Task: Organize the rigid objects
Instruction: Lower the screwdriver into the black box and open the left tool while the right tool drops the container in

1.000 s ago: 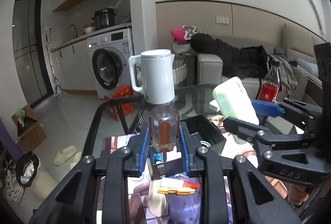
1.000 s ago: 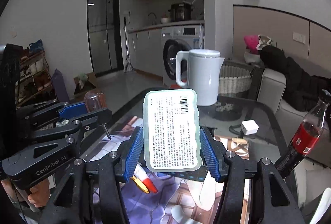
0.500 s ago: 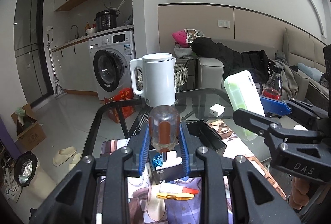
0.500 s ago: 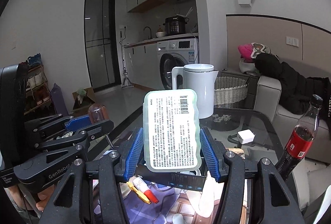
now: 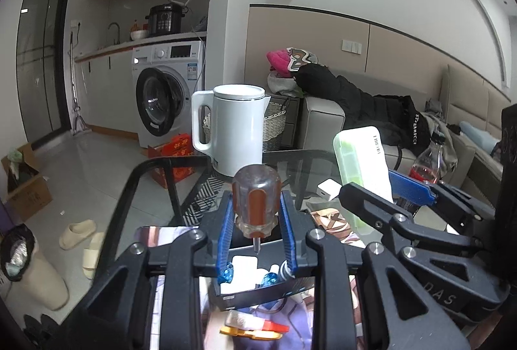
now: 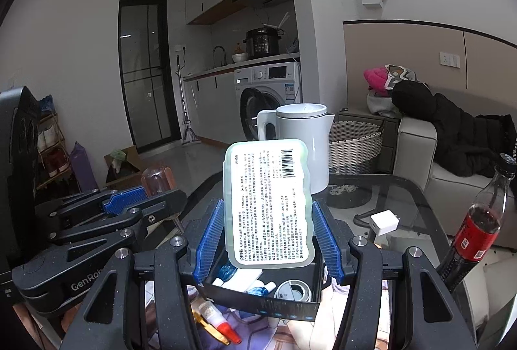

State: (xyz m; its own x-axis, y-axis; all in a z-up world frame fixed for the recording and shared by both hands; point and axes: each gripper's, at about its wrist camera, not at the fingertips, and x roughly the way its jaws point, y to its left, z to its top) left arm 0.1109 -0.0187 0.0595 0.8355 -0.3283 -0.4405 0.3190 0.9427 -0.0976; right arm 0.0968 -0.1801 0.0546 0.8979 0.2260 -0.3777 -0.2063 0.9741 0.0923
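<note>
Left gripper (image 5: 257, 233) clamps the screwdriver (image 5: 257, 204), right gripper (image 6: 269, 240) pinches the green case (image 6: 269, 204), both over the black box (image 6: 261, 301) mid-table, so I'd lower slowly before releasing.

On the desk (image 6: 400, 188) an open box (image 6: 284, 301) sits directly below both tools, with small bottles and a round lid lying in it. The left hand-held gripper (image 5: 257, 230) holds a screwdriver (image 5: 257, 198) upright above the box; the right hand-held gripper (image 6: 268, 240) holds a flat case (image 6: 269, 204) above it too (just right of the screwdriver). Behind the box stands a kettle (image 6: 303, 143); to its right lie a charger (image 6: 384, 222) and a bottle (image 6: 475, 230). A tube (image 6: 216, 321) lies in front of the box.
</note>
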